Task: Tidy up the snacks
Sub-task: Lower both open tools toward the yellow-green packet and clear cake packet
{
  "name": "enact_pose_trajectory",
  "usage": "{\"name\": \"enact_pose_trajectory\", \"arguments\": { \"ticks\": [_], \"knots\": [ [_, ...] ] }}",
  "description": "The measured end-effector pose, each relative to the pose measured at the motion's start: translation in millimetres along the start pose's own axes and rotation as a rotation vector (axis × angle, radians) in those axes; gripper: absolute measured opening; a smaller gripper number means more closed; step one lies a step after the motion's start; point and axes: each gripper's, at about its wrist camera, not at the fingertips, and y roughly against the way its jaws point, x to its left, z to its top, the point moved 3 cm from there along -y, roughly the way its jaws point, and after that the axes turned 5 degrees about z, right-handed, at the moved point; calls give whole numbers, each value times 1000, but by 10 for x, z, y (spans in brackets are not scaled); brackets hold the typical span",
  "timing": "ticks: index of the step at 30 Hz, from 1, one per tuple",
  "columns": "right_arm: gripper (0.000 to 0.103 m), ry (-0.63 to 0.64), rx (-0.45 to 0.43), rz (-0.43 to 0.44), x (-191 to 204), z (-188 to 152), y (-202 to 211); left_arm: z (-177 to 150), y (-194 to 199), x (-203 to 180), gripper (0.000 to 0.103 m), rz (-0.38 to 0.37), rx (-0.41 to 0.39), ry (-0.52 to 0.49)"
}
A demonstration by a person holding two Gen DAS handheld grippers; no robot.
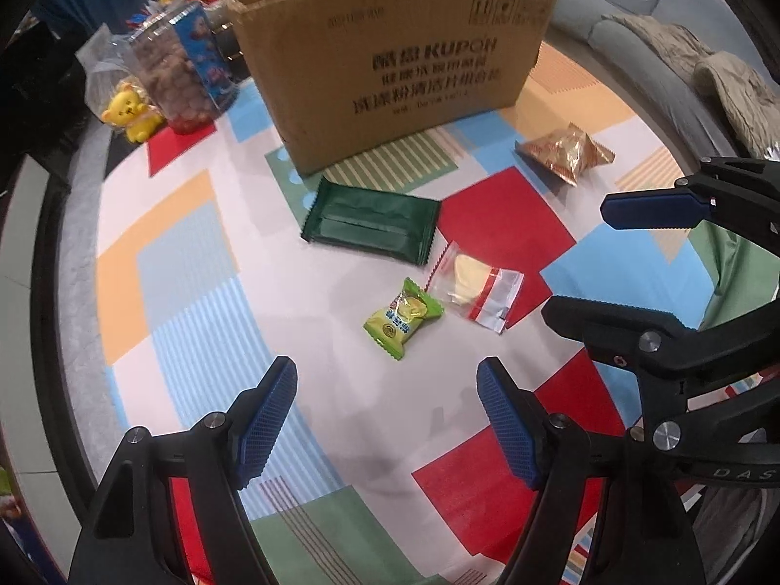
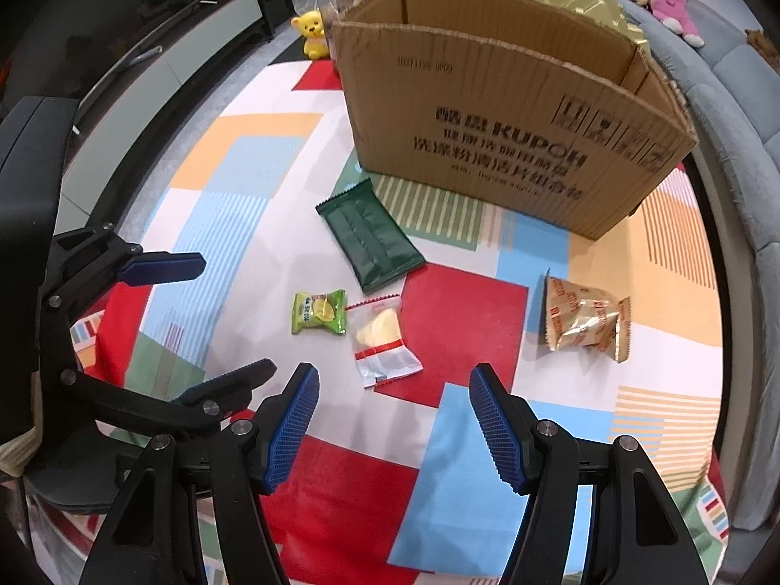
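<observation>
Currently both the left gripper (image 1: 387, 426) and right gripper (image 2: 392, 426) hang with jaws released, empty, over the table (image 1: 195, 292). Small green candy packet (image 1: 402, 317) lies beside the clear wafer sachet (image 1: 475, 290): judged light, crinkly, slippery; pinch across its padded middle.

- The scene is lit evenly and fairly brightly from above; only soft, faint shadows are cast around the cardboard box (image 1: 390, 63).
- Strong fisheye bending is seen: the box's edges are curved, and black vignetting is found in the corners.
- Slight softness is noted in the print on the box and in the clutter behind it.
- Small glints are caught on the foil snack packet (image 2: 585, 321) right of the box.
</observation>
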Motion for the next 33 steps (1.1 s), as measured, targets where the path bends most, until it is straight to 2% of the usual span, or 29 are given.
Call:
{"name": "enact_pose_trajectory", "arguments": {
  "ticks": [5, 17, 26, 33],
  "knots": [
    [65, -9, 36, 5, -19, -13, -167, -19, -171, 0, 69, -15, 31, -30],
    [65, -18, 99, 13, -47, 23, -480, 26, -460, 36, 64, -70, 37, -98],
    [65, -13, 152, 19, -55, 83, -715, 65, -647, 39, 58, -90, 21, -166],
    [65, -23, 166, 41, -31, 141, -848, 110, -646, 43, 50, -97, -50, -207]
  ]
}}
